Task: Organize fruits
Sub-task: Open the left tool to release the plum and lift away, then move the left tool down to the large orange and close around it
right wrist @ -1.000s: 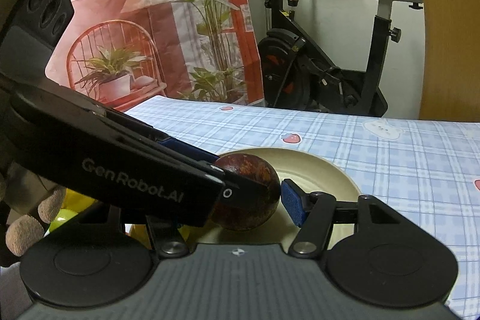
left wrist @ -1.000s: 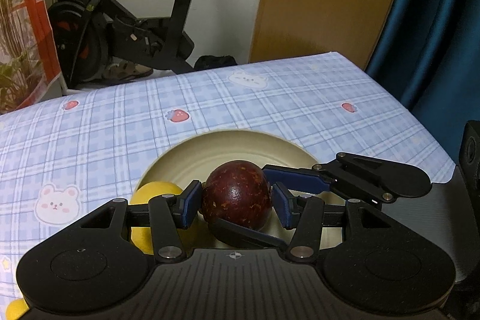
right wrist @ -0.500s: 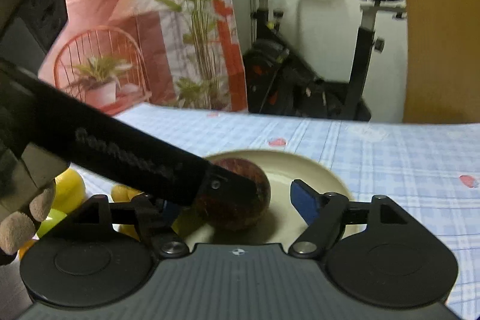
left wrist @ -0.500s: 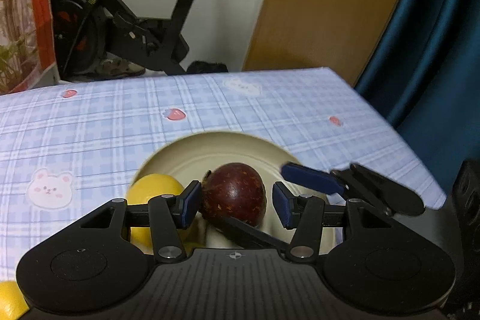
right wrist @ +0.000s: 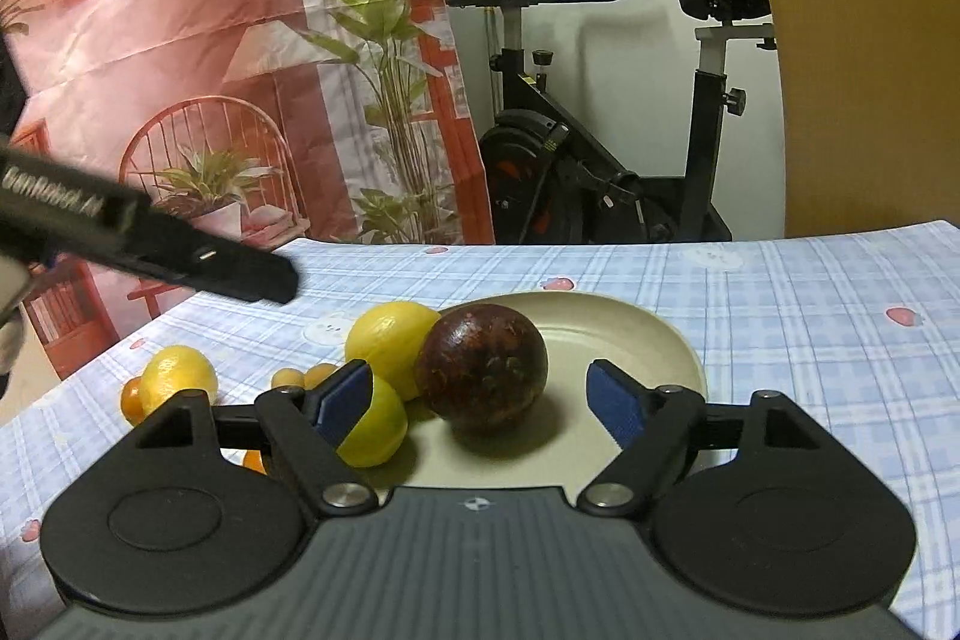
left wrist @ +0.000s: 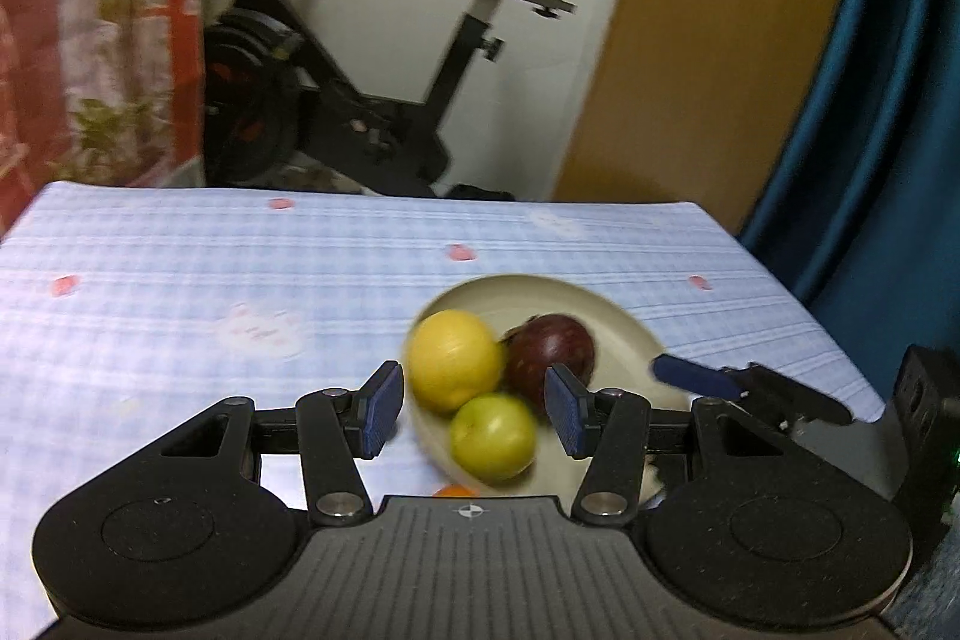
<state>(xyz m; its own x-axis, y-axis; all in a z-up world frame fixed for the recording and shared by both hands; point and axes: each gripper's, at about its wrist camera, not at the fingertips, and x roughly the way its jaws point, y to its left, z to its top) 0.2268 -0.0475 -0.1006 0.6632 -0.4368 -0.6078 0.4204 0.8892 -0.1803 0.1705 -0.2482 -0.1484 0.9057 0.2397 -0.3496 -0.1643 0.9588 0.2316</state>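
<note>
A dark red round fruit [right wrist: 483,367] rests on the cream plate [right wrist: 630,334], beside a yellow lemon [right wrist: 393,346] and a green fruit [right wrist: 372,424]. My right gripper [right wrist: 480,403] is open; the dark fruit lies between its blue pads [right wrist: 615,409] with a gap on each side. My left gripper [left wrist: 474,409] is open and hangs above the plate's near-left side, holding nothing. In the left wrist view the lemon [left wrist: 453,361], dark fruit [left wrist: 552,355] and green fruit [left wrist: 492,436] show on the plate [left wrist: 624,334].
Off the plate, on the blue checked tablecloth [right wrist: 810,292], lie a second lemon [right wrist: 177,379] and several small orange fruits [right wrist: 288,376]. The left gripper's black body [right wrist: 150,250] crosses the upper left. An exercise bike [right wrist: 600,160] stands past the table's far edge.
My right jaws have widened off the dark fruit, which stays on the plate. My left gripper has pulled back, up and to the left, uncovering the lemon and green fruit.
</note>
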